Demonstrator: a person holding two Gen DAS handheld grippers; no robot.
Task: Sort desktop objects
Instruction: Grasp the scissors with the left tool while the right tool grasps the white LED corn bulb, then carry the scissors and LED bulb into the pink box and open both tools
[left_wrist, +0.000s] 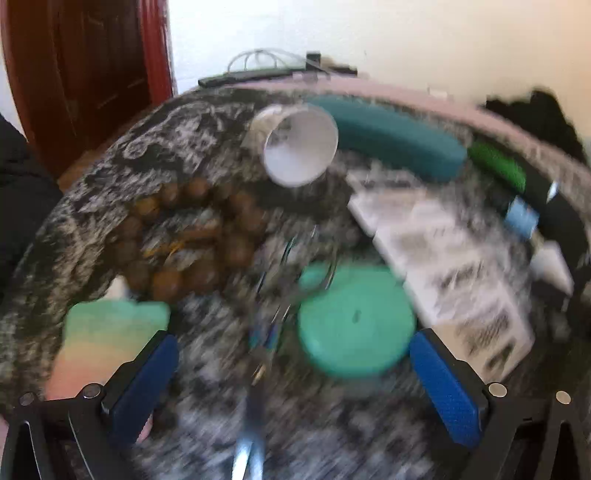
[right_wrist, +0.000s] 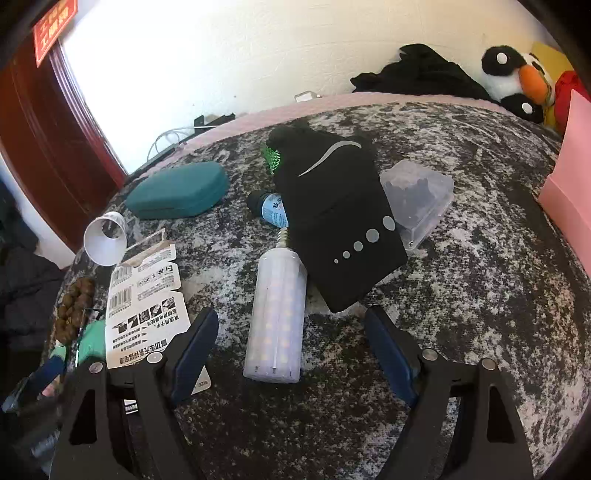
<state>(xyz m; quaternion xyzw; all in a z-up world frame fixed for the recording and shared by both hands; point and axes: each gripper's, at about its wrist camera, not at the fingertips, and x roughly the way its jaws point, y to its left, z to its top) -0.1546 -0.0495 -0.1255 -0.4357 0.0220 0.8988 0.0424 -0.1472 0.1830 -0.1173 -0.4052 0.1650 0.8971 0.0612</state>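
The left wrist view is motion-blurred. My left gripper (left_wrist: 293, 363) is open over a round green lid (left_wrist: 356, 319) and thin metal scissors (left_wrist: 288, 291) lying between its blue pads. A brown bead bracelet (left_wrist: 188, 236) and a white paper cup (left_wrist: 299, 147) on its side lie beyond. My right gripper (right_wrist: 291, 343) is open, its jaws either side of the near end of a white LED corn bulb (right_wrist: 277, 314). A black glove (right_wrist: 340, 221) lies beyond the bulb, over a blue-labelled bottle (right_wrist: 271, 208).
A teal case (right_wrist: 177, 190) lies far left, a flattened white package card (right_wrist: 142, 295) at the left, a clear plastic box (right_wrist: 417, 199) right of the glove. A pink box (right_wrist: 569, 177) stands at the right edge. Plush toys (right_wrist: 517, 81) sit at the back.
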